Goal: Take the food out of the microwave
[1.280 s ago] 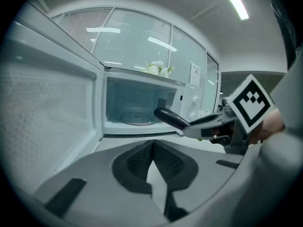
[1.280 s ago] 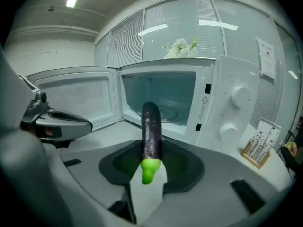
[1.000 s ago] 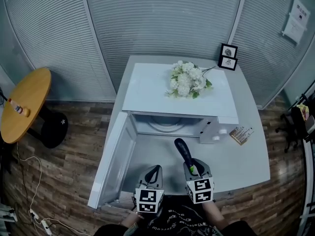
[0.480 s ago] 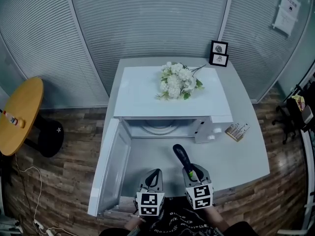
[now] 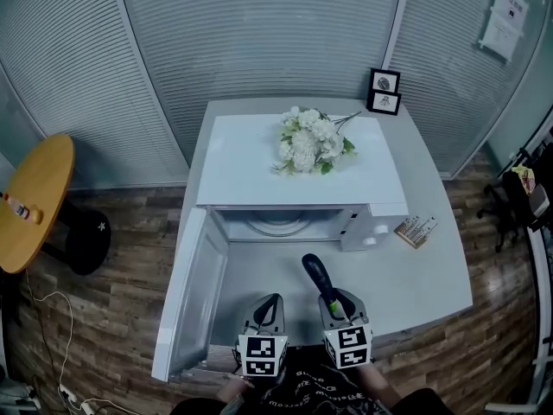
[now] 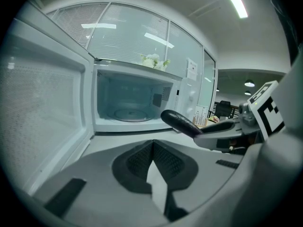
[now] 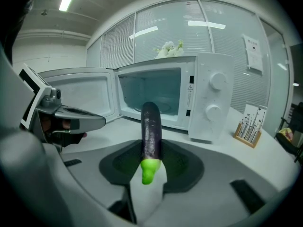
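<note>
Grey table [image 5: 432,275] before slatted blinds: you are holding your right gripper [image 7: 151,167] clamped on a purple eggplant [image 7: 152,126], outside the microwave [image 5: 294,175] with its door swung open, while your left gripper [image 6: 152,161] is hovering alongside, jaws pressed together, empty.

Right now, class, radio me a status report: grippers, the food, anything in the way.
Right gripper shut on eggplant, held outside the microwave. Left gripper shut, empty. Door hangs open on the left; nothing blocks the eggplant.
</note>
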Available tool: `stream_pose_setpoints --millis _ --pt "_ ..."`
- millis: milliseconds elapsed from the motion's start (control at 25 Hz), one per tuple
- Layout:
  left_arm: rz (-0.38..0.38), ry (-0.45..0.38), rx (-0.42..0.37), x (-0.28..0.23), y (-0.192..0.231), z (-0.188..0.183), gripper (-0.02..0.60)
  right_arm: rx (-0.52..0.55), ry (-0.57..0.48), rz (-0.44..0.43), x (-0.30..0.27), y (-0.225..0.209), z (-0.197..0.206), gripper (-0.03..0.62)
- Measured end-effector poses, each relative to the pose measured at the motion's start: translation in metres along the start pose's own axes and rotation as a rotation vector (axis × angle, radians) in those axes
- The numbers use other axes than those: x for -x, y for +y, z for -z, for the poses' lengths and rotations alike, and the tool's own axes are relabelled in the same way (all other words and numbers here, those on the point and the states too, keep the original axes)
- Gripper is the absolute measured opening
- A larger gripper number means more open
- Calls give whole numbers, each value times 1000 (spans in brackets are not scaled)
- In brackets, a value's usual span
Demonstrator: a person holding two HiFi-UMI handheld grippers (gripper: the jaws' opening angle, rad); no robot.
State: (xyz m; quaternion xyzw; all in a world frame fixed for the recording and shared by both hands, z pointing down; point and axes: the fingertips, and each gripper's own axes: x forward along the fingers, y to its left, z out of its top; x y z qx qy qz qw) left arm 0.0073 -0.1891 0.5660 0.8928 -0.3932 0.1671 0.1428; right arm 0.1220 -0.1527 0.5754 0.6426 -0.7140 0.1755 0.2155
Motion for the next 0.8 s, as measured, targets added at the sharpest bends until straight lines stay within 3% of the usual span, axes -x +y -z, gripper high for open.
stream_pose_setpoints --millis 800 --pt "-11 8 6 -8 3 -1 6 -12 11 -8 -9 -6 2 127"
